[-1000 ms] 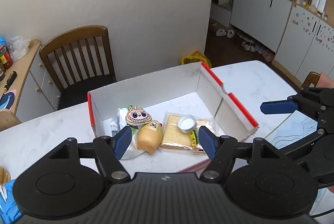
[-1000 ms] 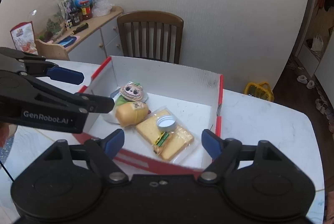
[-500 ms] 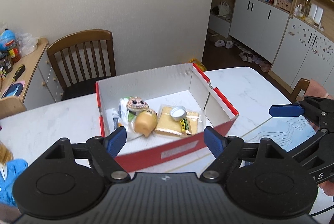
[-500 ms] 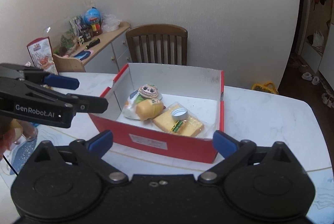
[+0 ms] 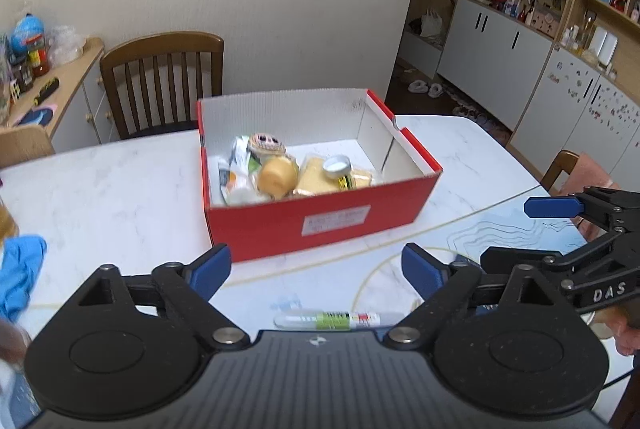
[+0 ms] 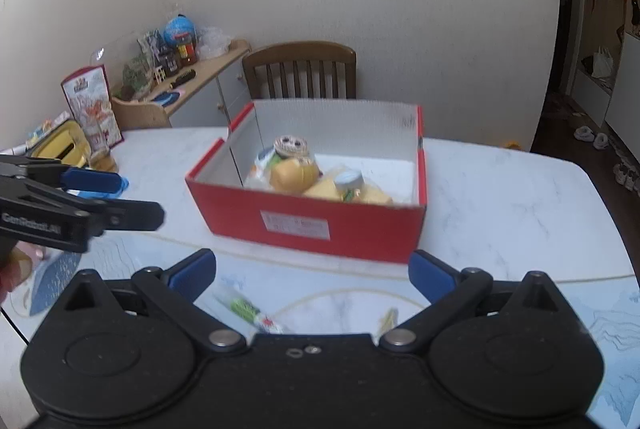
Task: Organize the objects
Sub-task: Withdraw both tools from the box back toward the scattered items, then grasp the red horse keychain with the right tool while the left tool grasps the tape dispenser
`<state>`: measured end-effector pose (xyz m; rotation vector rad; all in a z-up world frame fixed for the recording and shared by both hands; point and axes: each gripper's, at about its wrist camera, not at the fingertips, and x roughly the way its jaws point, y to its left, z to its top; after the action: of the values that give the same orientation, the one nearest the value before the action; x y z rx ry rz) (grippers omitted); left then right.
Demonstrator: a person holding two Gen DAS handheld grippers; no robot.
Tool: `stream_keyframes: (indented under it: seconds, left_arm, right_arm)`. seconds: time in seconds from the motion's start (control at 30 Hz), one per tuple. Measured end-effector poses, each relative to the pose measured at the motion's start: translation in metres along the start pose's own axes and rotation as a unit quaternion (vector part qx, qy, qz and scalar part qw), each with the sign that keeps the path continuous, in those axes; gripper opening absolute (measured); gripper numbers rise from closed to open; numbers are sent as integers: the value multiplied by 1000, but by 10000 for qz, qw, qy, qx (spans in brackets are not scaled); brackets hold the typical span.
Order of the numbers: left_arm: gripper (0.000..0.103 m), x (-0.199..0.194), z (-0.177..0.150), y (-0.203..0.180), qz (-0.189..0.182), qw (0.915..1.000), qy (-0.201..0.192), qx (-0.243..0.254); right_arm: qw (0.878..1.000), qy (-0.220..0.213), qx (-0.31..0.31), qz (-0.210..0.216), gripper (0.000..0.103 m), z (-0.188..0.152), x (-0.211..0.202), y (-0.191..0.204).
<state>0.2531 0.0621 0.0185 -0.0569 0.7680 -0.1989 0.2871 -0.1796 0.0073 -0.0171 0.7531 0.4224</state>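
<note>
Grippers first: my left gripper (image 5: 316,265) has just been opening and stands wide with nothing between its jaws; my right gripper (image 6: 312,275) is spread as wide, also empty. Both hang over the white marble table (image 5: 112,189), short of the red shoebox (image 5: 320,221) at frame centre. Inside lie a yellow plush (image 5: 278,177), a wrapped cake slice (image 5: 316,181) (a small tin on top) and a round toy face (image 5: 266,145). A marker pen (image 5: 332,320) lies near the bottom edge. A wooden chair (image 5: 160,77) stands behind.
</note>
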Motion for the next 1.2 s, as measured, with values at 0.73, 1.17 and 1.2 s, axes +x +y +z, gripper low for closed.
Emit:
stream_keyframes:
  seconds: [0.73,1.17,1.2]
  left_arm:
    - [103,20,-135,-4,385,9959,799,-176]
    - [103,51,-162,-5,639,9913,1124,-255]
    - [103,52,-162,-5,667,9912,1114,-241]
  right_arm:
    - [9954,794,71,-536,103,-103,23,-14]
    - [9897,1253,214,-651,99,-130,58,-18]
    - [9894,1273,206,-670,99,-131,60,-18]
